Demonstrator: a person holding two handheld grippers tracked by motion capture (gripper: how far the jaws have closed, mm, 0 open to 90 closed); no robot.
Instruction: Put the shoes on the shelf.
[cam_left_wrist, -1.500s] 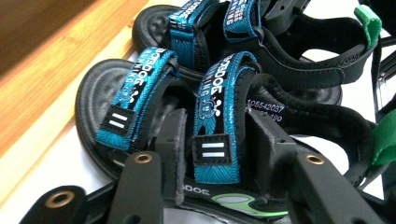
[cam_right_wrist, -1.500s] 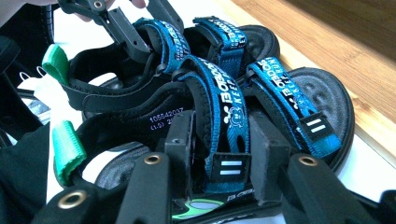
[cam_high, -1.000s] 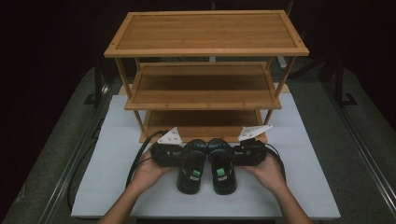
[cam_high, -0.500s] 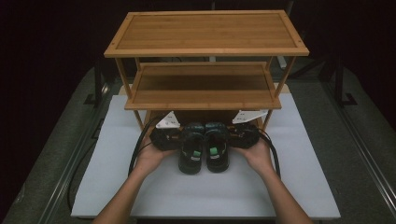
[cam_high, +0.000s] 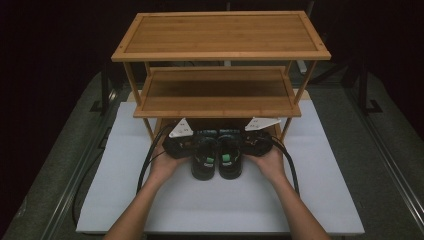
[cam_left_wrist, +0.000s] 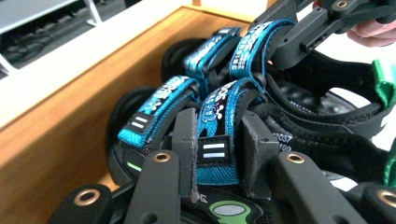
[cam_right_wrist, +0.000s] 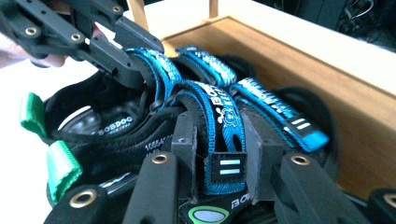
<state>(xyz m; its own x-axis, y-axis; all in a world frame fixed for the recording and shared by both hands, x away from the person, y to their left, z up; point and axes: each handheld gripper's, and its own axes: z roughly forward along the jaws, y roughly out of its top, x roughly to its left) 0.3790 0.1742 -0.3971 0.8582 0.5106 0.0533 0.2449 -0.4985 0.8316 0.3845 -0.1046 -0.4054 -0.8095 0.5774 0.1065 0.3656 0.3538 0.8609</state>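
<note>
The pair of black sandals with blue woven straps and green heel tabs (cam_high: 217, 159) sits side by side on the white table mat, toes already poking under the front edge of the three-tier bamboo shoe rack (cam_high: 220, 55), heels out in the open toward the person. The left sandal (cam_left_wrist: 154, 116) is held by the left gripper (cam_left_wrist: 217, 140), whose padded jaws are pinched onto a blue strap across its upper; the right sandal (cam_right_wrist: 261, 112) is gripped the same way by the right gripper (cam_right_wrist: 219, 140), jaws narrowed onto its own blue strap. In both gripper views the raised wooden lip of the bottom shelf (cam_right_wrist: 327, 93) runs just beside the toes, so the shoes look partly onto that tier. By my reading the carry is mostly done: what remains is to push the pair fully in, set it flat, and let go. The white table mat (cam_high: 125, 200) around the rack is otherwise bare.
</note>
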